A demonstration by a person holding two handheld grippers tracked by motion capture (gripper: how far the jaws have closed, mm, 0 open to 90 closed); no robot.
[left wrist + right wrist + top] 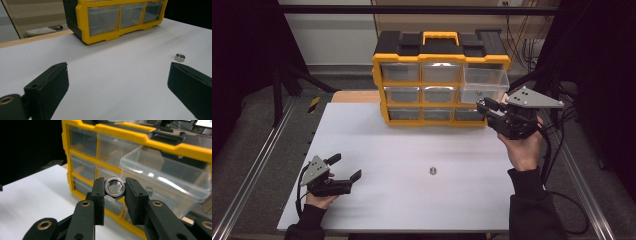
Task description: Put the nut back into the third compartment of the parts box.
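Item in hand: a steel hex nut (115, 186), pinched flat-to-flat between the jaws of the right gripper (114, 195), held upright so that its bore faces the camera.
Location of held nut: in the air off the table's far right part, just in front of the yellow organizer (441, 55) and just below the front lip of the pulled-out drawer (165, 180).
Right gripper state: clamped on the nut, both pads touching its sides.
Left gripper state: the left gripper (346, 167) has its jaws spread wide, grips nothing and rests low near the table's near left corner.
Step in hand (judgement): carrying the nut to the open clear drawer in the organizer's right column, top row.
How to do it well (judgement): lift the nut above the drawer's front lip before moving forward; the lip is thin plastic and a knock may push the drawer shut. Bring the jaws over the drawer's middle, not its rim, then part them so the nut drops inside rather than bouncing off the edge. Keep the pinch firm until then; the hold is on smooth metal flats.
Second nut: a loose nut (432, 171) lies on the white table (377, 200), near its middle, well apart from both grippers and ahead of the left gripper's right jaw in the left gripper view.
Count, nuts: two, one held and one lying.
Count, organizers: one.
Count, drawers: nine in three rows of three; one pulled out, eight shut.
Count, grippers: two.
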